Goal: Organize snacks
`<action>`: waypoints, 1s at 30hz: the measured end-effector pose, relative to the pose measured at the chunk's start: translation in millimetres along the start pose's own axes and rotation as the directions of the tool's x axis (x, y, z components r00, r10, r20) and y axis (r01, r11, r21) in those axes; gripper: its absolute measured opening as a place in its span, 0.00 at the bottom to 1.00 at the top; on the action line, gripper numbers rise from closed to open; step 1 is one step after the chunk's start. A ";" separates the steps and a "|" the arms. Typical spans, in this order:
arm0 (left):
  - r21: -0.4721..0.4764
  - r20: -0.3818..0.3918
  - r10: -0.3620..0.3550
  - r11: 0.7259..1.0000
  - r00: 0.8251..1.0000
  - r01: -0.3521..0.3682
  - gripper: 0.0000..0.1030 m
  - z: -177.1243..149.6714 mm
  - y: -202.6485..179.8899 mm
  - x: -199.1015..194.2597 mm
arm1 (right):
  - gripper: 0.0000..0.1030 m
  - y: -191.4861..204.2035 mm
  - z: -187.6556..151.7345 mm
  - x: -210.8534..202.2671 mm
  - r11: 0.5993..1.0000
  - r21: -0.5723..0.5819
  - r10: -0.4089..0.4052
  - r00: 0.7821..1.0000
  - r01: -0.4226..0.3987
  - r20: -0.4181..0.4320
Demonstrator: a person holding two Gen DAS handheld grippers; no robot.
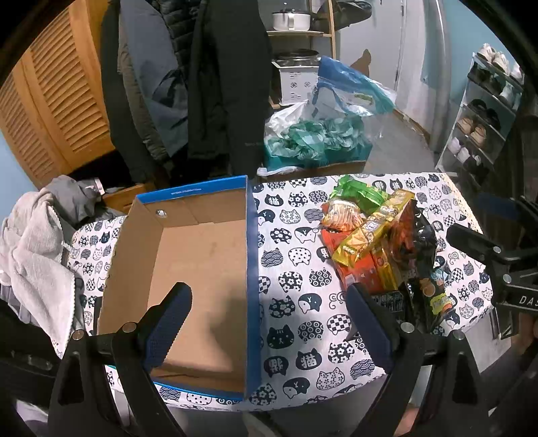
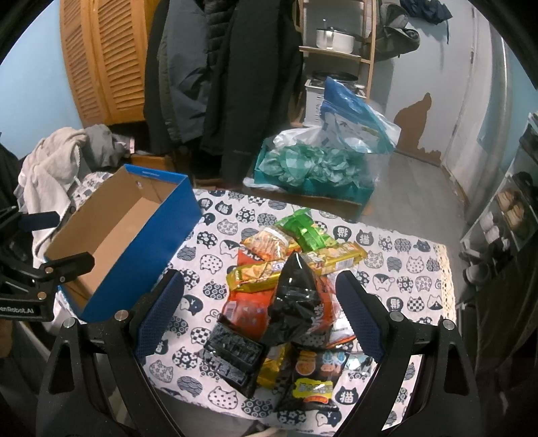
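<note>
Left gripper [image 1: 269, 322], jaws spread wide and holding nothing, hovers above the right wall of the open blue cardboard shoebox [image 1: 201, 269] on the cat-print tablecloth [image 1: 296, 262]. Right gripper [image 2: 260, 312], equally spread and empty, brackets the heap of crinkled foil snack packets [image 2: 289, 285] lying right of the box; contact with the black packet [image 2: 296, 299] probably absent, though foreshortening obscures this.

This is a lived-in home, seemingly an entryway or hall. Dark coats [image 1: 215, 84] hang at upper centre beside louvred wooden doors [image 1: 57, 111] at upper left; a shoe rack [image 1: 484, 111] fills the right edge. A cat-print tablecloth [image 1: 302, 336] covers the table, and cooking pots [image 1: 291, 20] sit on a shelf at top.
</note>
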State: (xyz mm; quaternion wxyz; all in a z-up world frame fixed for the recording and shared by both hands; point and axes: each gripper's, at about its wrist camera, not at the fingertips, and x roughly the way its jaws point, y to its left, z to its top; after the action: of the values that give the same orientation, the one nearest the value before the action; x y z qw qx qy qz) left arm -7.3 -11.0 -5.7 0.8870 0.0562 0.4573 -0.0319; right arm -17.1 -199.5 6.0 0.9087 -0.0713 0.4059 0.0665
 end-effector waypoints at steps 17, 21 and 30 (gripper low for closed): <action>0.000 -0.008 0.000 1.000 1.000 0.000 0.91 -4.7 -3.2 1.4 | 0.88 -0.4 -1.7 0.0 1.000 0.001 0.001 1.000 -0.001 -0.004; 0.006 -0.016 0.001 1.000 1.000 -0.001 0.91 -5.4 -5.2 4.2 | 0.88 -0.5 -2.0 -0.3 1.000 0.001 0.000 1.000 0.000 -0.004; 0.015 -0.033 0.001 1.000 0.999 0.000 0.91 -1.2 -6.9 9.5 | 0.88 -4.8 -6.3 2.7 1.000 0.007 -0.004 1.000 0.004 -0.017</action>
State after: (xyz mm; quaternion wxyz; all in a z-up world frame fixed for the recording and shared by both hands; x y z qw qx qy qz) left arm -3.5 -17.8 -14.6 0.8788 0.0635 0.4718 -0.0340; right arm -19.0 -205.3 0.2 0.9055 -0.0693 0.4139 0.0627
